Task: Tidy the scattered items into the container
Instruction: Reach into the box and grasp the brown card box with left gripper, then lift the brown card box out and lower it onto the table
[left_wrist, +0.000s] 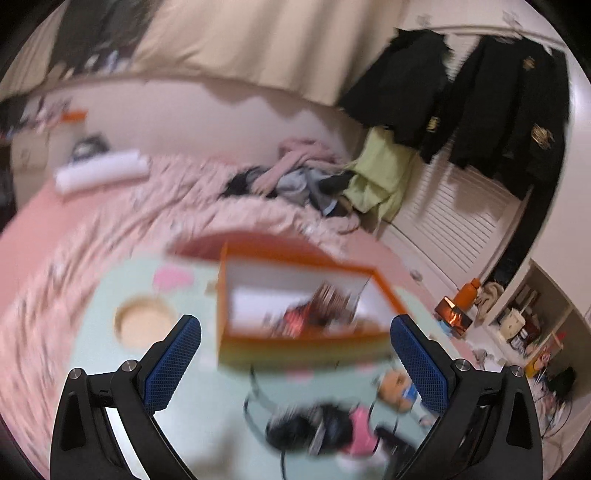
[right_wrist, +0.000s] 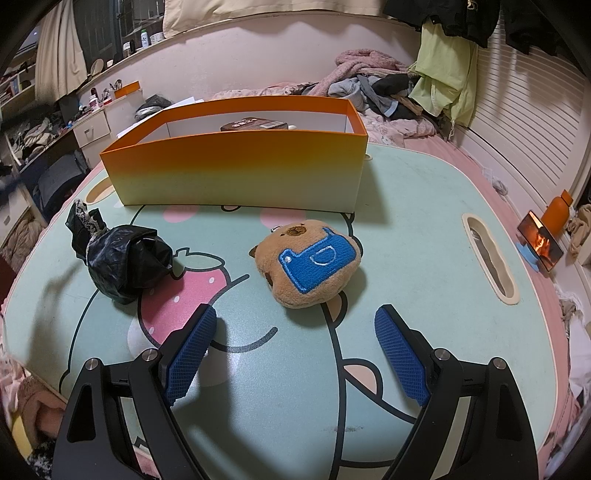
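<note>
Bedding in pink (right_wrist: 399, 129) spreads behind everything, with a heap of clothes (right_wrist: 369, 85) on it near the louvred wall. On the bed lies the worktop (right_wrist: 406, 258), a pale green board printed with a cartoon strawberry figure and cut with a slot handle at its right side. At its far edge stands the orange container (right_wrist: 236, 173), an open-topped box with white inner walls; a dark flat packet (right_wrist: 255, 124) shows just above its rim inside. The left wrist view is heavily blurred, yet it looks down into the same container (left_wrist: 306, 295), where some reddish and dark contents lie, too smeared to name.

Nearer than the box, well apart from each other, two loose items rest on the worktop: a crumpled black bag (right_wrist: 125, 258) with a lace-edged scrap at its top, on the left, and a brown plush toy (right_wrist: 310, 264) with a blue embroidered patch, near the middle. In the left wrist view both appear as blurs below the box, the plush toy (left_wrist: 395, 387) to the right of the dark bag (left_wrist: 303, 428).

The right gripper (right_wrist: 295, 354) hangs low over the board just short of the plush toy, its blue-padded fingers (right_wrist: 192, 354) spread wide and holding nothing. The left gripper (left_wrist: 295, 369) is above the container's near wall, its fingers (left_wrist: 173, 369) likewise wide apart and bare.
</note>
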